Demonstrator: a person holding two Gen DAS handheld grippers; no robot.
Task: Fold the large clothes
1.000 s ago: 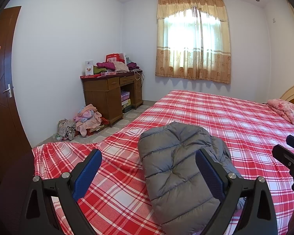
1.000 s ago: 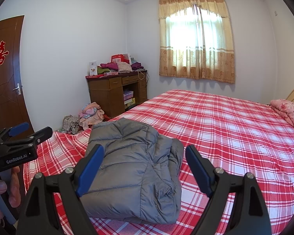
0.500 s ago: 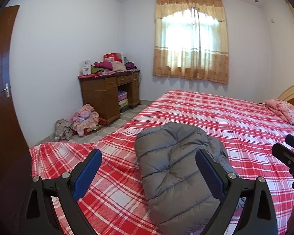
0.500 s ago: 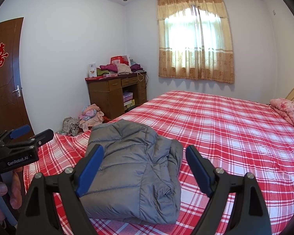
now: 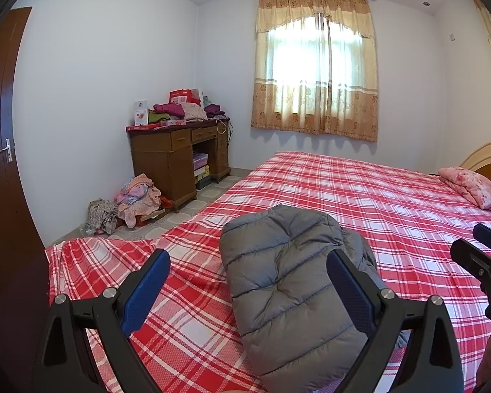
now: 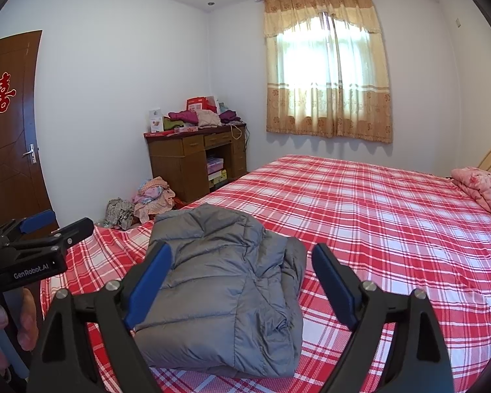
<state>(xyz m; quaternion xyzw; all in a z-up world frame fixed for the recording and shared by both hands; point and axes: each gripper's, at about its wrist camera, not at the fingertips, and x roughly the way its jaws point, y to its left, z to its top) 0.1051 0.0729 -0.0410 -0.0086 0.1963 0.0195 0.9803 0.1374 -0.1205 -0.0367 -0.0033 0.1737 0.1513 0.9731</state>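
While both grippers hover above the near edge of the bed (image 5: pixel 360 190), the grey puffer jacket (image 6: pixel 222 281) lies folded into a compact bundle on the red plaid sheet, just ahead of and below them. Left gripper (image 5: pixel 248 281) has its blue pads spread wide, nothing pinched, jacket sitting under its right finger; right gripper (image 6: pixel 242 278) likewise spread wide and empty, jacket ahead of its left finger. Wooden table (image 5: pixel 180 157) with piled clothes stands far ahead-left by the wall.

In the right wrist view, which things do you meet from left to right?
Brown wooden door → heap of crumpled clothes on the floor → folded grey quilted jacket → pink floral pillow.
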